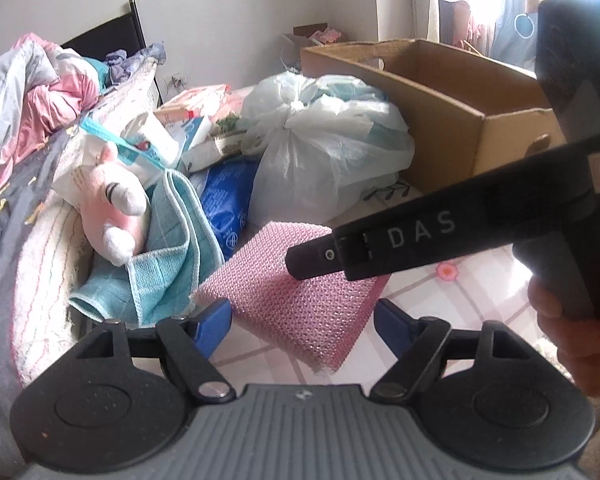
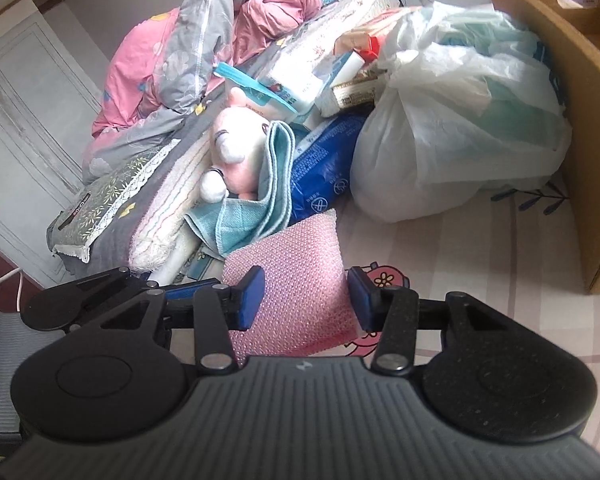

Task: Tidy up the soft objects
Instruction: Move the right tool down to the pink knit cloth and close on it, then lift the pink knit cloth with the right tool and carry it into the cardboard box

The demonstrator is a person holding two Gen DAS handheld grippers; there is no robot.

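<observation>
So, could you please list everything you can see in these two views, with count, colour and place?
mesh pad: one, pink, flat on the bed between the right gripper's open fingers
plush toy: one, pink and white, tucked in the towel
towel: one, teal, draped beside the pad
plastic bag: one, white, tied, next to the box
cardboard box: one, brown, open, at the far right
blue packet: one, under the bag's edge
tissue packs: several, white and blue, behind the toy
quilt: one, pink and grey, heaped at the back
bedsheet: one, pale checked
left gripper: open, before the pad
right gripper: open, straddling the pad
</observation>
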